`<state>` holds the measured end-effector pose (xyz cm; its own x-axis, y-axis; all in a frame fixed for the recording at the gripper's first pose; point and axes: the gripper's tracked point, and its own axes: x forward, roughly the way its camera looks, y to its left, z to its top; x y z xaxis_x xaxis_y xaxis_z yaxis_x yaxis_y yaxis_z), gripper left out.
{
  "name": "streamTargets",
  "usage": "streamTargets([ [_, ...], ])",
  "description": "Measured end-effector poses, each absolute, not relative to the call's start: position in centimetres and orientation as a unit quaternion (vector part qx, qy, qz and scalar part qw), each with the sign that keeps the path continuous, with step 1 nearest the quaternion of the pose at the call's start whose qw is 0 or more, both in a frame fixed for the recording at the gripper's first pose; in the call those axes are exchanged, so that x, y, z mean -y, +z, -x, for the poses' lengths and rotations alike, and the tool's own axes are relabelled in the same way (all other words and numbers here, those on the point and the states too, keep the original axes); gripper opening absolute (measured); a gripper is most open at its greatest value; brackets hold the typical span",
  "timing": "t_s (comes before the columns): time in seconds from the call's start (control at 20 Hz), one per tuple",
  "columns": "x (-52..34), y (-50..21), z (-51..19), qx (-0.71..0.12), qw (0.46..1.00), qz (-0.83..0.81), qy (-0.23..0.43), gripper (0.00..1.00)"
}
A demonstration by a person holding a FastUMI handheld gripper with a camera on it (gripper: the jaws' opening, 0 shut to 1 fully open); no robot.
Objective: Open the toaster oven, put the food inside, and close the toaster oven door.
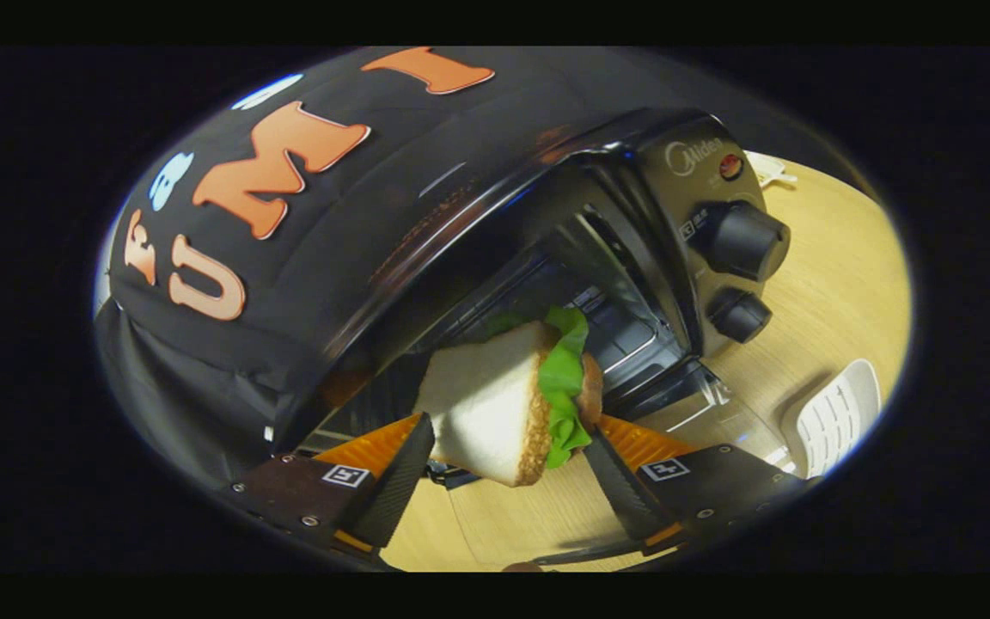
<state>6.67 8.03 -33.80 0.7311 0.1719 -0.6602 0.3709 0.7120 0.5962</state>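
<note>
Your black toaster oven [632,223] fills the centre and upper right of the frame, its glass door [701,404] dropped open toward you at lower right and the dark cavity with its wire rack [624,335] exposed. Two round black knobs [740,241] and a small red lamp sit on its right panel. A white slotted plastic piece [839,413] lies on the pale wood-grain table [839,284] at the right, well clear of the opening. Your gripper [508,447] is rolled to one side, so the oven looks tilted. Its fingers pinch the toy sandwich [504,400] from both sides: white bread slice with a speckled brown crust, bright green leaf and a brown layer behind. The sandwich hangs above the table, just ahead of the oven mouth, at centre bottom of the frame.
</note>
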Motion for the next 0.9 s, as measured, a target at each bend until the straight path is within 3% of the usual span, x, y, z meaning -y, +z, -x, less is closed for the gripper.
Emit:
streamTargets([
  [0.3,-6.9,-32.7,-3.8,-0.396,0.863,-0.312,-0.03,0.99],
  [0.65,-5.9,-32.6,4.8,-0.431,0.89,-0.149,0.03,0.99],
  [0.9,-6.6,-34.2,12.1,-0.494,0.86,-0.097,0.081,0.99],
])
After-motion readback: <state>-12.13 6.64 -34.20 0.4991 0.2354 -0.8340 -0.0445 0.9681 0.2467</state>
